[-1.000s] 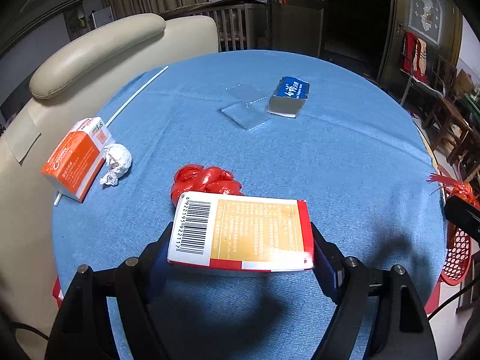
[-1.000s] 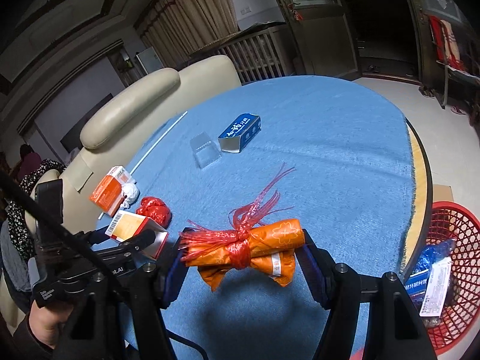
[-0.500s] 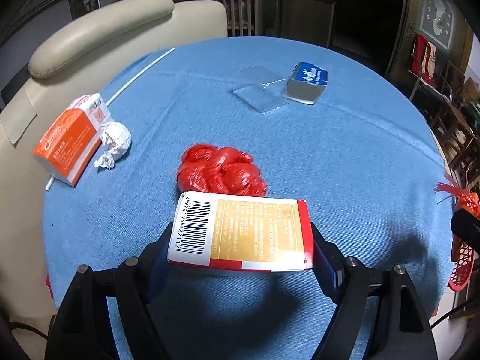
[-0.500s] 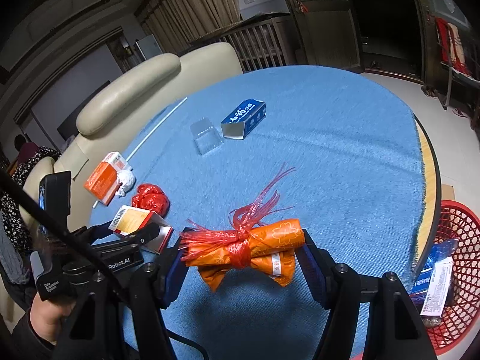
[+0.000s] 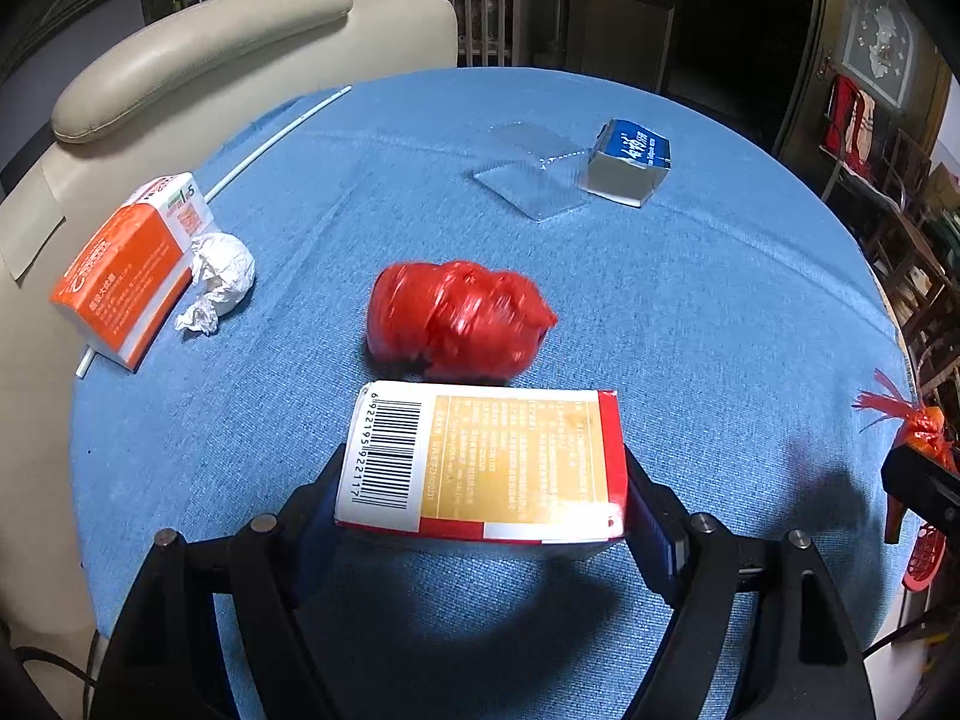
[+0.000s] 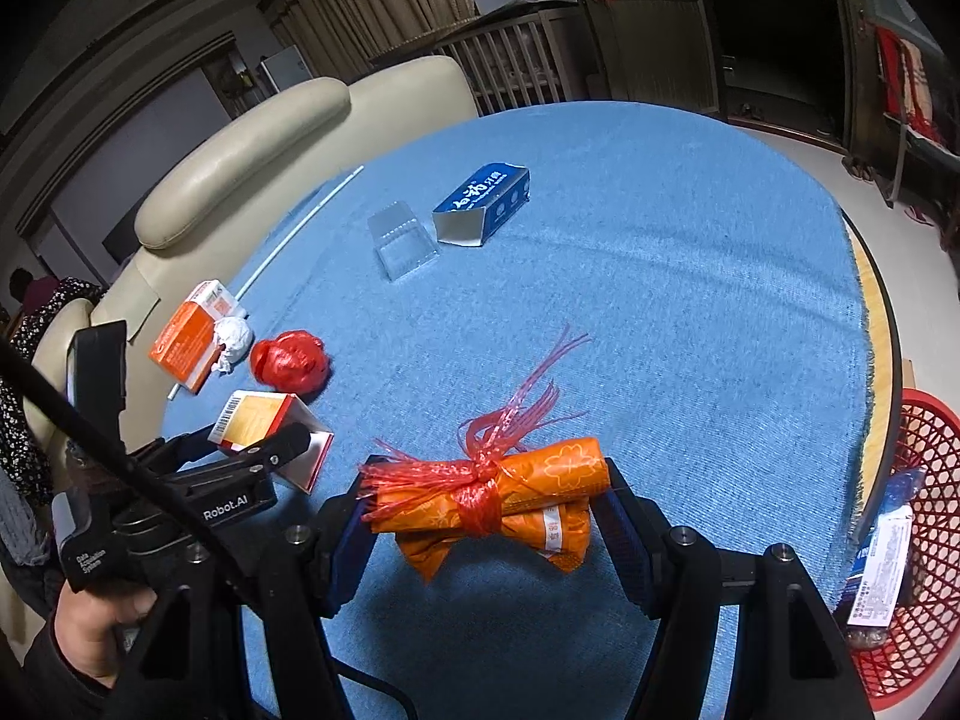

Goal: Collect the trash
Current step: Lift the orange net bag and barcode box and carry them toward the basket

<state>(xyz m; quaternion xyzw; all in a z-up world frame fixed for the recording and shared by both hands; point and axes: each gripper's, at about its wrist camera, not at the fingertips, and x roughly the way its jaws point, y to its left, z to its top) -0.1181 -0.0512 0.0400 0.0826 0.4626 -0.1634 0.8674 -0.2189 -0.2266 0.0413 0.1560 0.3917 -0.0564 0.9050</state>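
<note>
My left gripper (image 5: 483, 474) is shut on a red and gold carton (image 5: 486, 462) with a barcode, held above the blue tablecloth (image 5: 690, 312). Just beyond it lies a crumpled red plastic bag (image 5: 459, 318). My right gripper (image 6: 483, 498) is shut on an orange wrapper bundle (image 6: 510, 492) tied with red plastic strips. From the right wrist view the left gripper (image 6: 264, 444) with its carton (image 6: 258, 417) shows at the lower left, beside the red bag (image 6: 291, 361).
On the cloth lie an orange box (image 5: 129, 267), a white paper wad (image 5: 219, 279), a clear plastic tray (image 5: 531, 171), a blue carton (image 5: 630, 162) and a white straw (image 5: 279, 138). A red basket (image 6: 906, 546) with trash stands off the table's right edge. A beige sofa (image 5: 198, 54) backs the table.
Both grippers sank a little toward the table with their loads. In the left wrist view the red bag and the far items shifted nearer and larger.
</note>
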